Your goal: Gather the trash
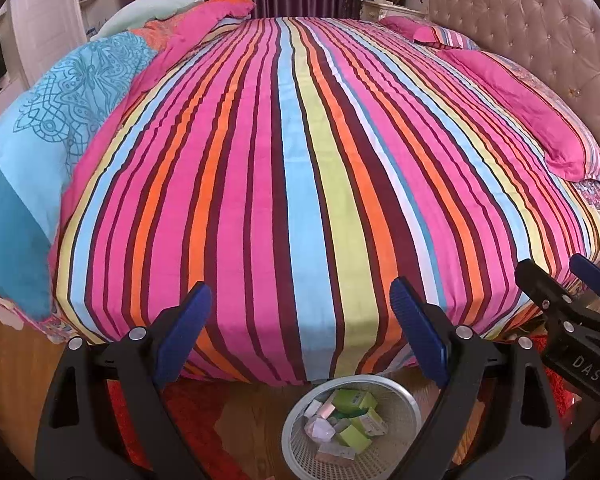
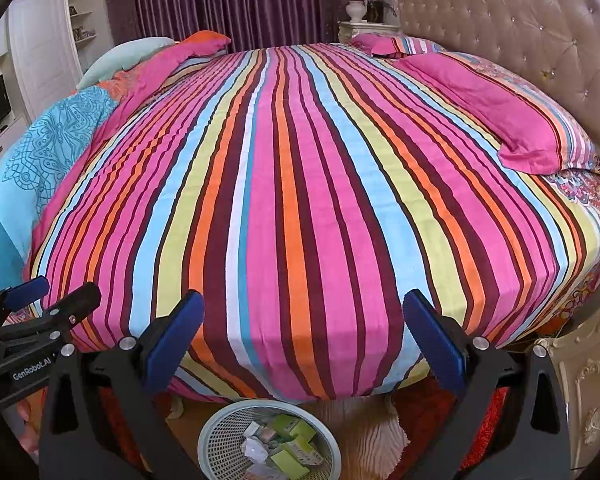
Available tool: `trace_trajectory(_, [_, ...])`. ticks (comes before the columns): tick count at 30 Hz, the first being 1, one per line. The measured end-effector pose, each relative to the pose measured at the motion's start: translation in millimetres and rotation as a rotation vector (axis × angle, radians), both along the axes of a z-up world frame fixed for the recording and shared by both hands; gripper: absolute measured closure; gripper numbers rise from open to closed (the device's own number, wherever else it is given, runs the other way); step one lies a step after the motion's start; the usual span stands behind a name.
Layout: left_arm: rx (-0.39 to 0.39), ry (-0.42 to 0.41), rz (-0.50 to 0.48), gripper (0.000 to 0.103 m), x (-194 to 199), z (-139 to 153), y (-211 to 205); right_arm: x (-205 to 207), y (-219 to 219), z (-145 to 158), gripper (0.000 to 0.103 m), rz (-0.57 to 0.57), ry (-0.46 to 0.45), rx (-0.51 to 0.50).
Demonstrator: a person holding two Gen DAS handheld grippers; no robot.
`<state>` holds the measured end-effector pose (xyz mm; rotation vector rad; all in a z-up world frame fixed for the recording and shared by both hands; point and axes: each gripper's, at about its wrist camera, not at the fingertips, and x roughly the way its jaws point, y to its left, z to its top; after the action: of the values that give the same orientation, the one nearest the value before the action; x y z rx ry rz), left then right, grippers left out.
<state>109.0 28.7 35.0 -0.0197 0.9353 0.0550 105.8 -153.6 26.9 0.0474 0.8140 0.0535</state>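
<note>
A white mesh wastebasket (image 1: 300, 450) (image 2: 220, 452) stands on the floor just below the bed's near edge. It holds several green cartons (image 1: 356, 400) (image 2: 296, 428) and crumpled white and pink wrappers. My left gripper (image 1: 300, 304) hovers above the basket, its blue-padded fingers wide open and nothing between them. My right gripper (image 2: 304, 302) is beside it to the right, likewise open and empty. Each one shows at the edge of the other's view: the right gripper (image 1: 556, 268) and the left gripper (image 2: 66, 286). No loose trash shows on the striped bedsheet (image 1: 300, 160).
A blue patterned quilt (image 1: 40, 140) is bunched at the bed's left side, and pink pillows (image 1: 540, 120) lie along the tufted headboard (image 1: 540, 20). A cream carved nightstand (image 2: 580, 380) stands at the right. A red rug (image 1: 188, 408) lies on the wooden floor around the basket.
</note>
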Motion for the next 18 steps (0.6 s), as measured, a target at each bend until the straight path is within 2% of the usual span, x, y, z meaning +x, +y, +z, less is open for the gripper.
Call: trace_trajectory(18, [0.007, -0.025, 0.001, 0.015, -4.3, 10.3, 1.3, -2.5, 1.1, 4.2, 0.008, 0.002, -0.015, -0.008])
